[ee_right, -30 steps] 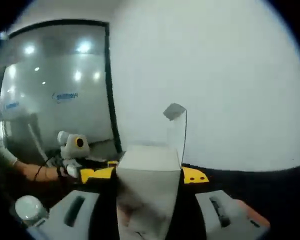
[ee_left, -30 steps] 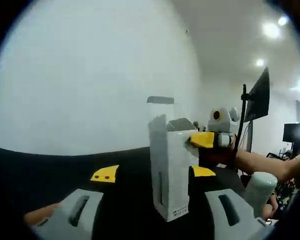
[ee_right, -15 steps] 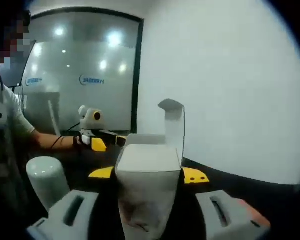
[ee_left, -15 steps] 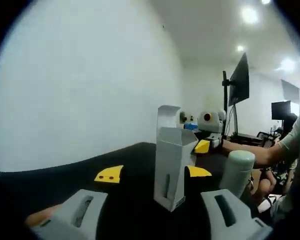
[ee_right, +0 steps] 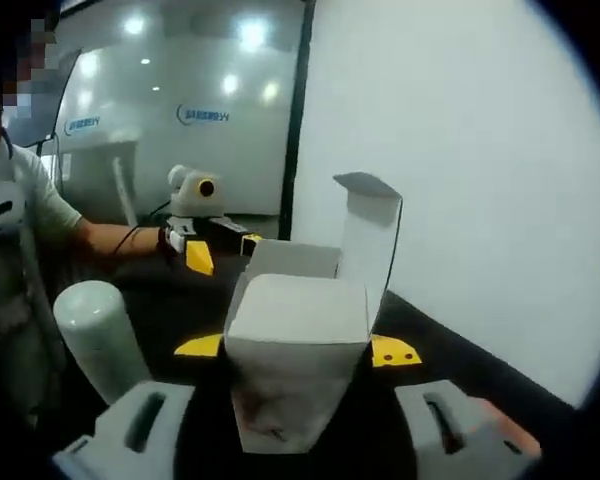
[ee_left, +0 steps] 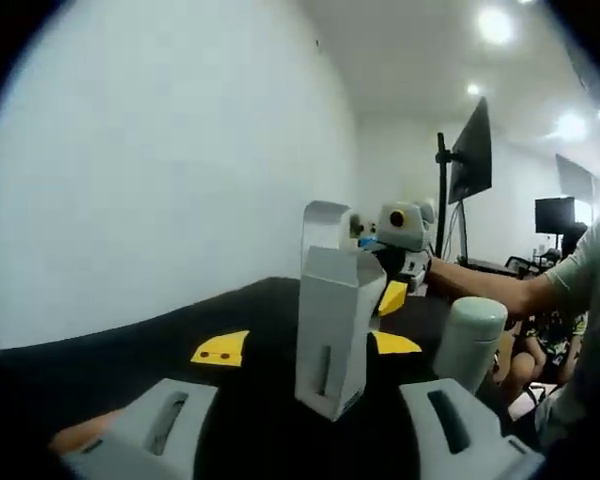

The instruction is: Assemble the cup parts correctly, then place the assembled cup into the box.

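On a black desk (ee_left: 130,350) before a white wall, the open white box (ee_left: 332,330) stands at frame center between my released left tool (ee_left: 305,345); the pale cup (ee_right: 105,340) stands lower left beside my released right tool (ee_right: 295,350).

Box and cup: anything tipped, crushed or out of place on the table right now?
Nothing stands out. The white box stands upright on the black table with its top flap raised, and the pale green cup stands upright beside it, apart from it.
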### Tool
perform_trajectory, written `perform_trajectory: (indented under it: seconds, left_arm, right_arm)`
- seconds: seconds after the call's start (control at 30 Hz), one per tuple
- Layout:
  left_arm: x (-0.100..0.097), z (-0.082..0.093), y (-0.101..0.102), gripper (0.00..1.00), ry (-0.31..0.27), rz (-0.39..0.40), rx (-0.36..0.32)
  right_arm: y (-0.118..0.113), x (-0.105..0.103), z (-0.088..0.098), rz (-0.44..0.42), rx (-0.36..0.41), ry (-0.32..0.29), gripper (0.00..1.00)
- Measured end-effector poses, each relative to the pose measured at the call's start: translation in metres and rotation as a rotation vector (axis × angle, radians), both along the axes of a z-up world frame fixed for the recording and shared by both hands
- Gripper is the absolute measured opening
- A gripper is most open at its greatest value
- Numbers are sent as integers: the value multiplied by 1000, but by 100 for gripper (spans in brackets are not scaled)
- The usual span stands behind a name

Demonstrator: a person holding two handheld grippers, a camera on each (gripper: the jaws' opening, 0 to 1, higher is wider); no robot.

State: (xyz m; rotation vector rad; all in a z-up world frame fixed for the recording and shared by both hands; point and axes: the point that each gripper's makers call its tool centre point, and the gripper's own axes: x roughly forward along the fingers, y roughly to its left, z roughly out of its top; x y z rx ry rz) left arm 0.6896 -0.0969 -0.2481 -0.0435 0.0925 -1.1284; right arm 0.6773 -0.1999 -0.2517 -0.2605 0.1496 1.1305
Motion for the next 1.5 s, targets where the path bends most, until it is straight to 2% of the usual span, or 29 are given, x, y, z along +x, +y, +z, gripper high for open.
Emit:
perform_trajectory:
  seconds: [0.17, 0.23, 0.33, 0.47, 0.5, 0.6, 0.67, 0.73, 0.8, 0.87, 0.9, 0.97, 1.0, 1.03, 1.07, 1.13, 1.17, 1.2, 1.23, 1.33, 1.4, 1.5]
  left_arm:
    - [-4, 2, -2, 40, 3, -6, -4]
    - [-5, 2, -1, 40, 3, -7, -2]
    - [-12, -2, 0, 40, 17, -18, -9]
    - [-14, -14, -3, 41, 34, -22, 1]
    - [-12, -16, -4, 43, 36, -23, -1]
    - [-10, -16, -10, 52, 38, -33, -30]
    - [-8, -17, -13, 53, 39, -40, -37]
    - [-8, -19, -17, 53, 31, -48, -30]
    - [-9, -20, -20, 53, 19, -59, -32]
    - [-9, -19, -23, 54, 9, -67, -42]
    - [-8, -19, -25, 55, -10, -70, -48]
    - [-9, -18, -30, 58, -36, -84, -56]
    - [-10, -18, -33, 60, -36, -94, -63]
    - [-10, -18, -36, 61, -37, -105, -71]
    - [-12, -18, -39, 61, -48, -117, -72]
    - [-15, -21, -46, 62, -57, -140, -68]
    - [-14, -23, -49, 62, -53, -148, -68]
    - [-13, -24, -52, 62, -53, -151, -64]
    - [-13, -25, -54, 62, -51, -154, -59]
    - [-10, -28, -58, 64, -38, -166, -45]
    - [-11, -28, -58, 63, -38, -170, -45]
    - [-11, -30, -57, 63, -48, -171, -35]
  right_arm:
    - [-6, -2, -1, 138, 31, 45, 49]
    - [-7, 1, -1, 152, 53, 68, 49]
    - [-5, -4, -2, 161, 80, 100, 49]
    - [-6, -8, 0, 142, 82, 85, 58]
    - [-9, -9, 5, 134, 102, 79, 61]
    - [-24, -10, 24, 92, 162, 61, 60]
    - [-37, -16, 41, 73, 209, 24, 59]
    - [-53, -33, 63, 48, 284, -14, 57]
    - [-59, -65, 76, 72, 328, -78, 57]
    - [-52, -106, 70, 102, 344, -68, 55]
    - [-44, -122, 64, 113, 366, -34, 56]
    - [-28, -143, 49, 109, 391, 14, 59]
    - [-20, -148, 37, 108, 364, 14, 63]
    - [-15, -151, 31, 108, 367, 11, 65]
    - [-7, -151, 18, 76, 352, 53, 66]
    - [8, -149, -1, 69, 335, 66, 71]
    - [15, -149, -13, 64, 305, 108, 73]
    - [24, -144, -20, 56, 308, 125, 74]
    - [30, -140, -27, 46, 274, 128, 74]
    - [44, -129, -26, 28, 269, 105, 69]
    - [48, -124, -29, 28, 235, 86, 59]
    - [54, -127, -29, 66, 248, 119, 60]
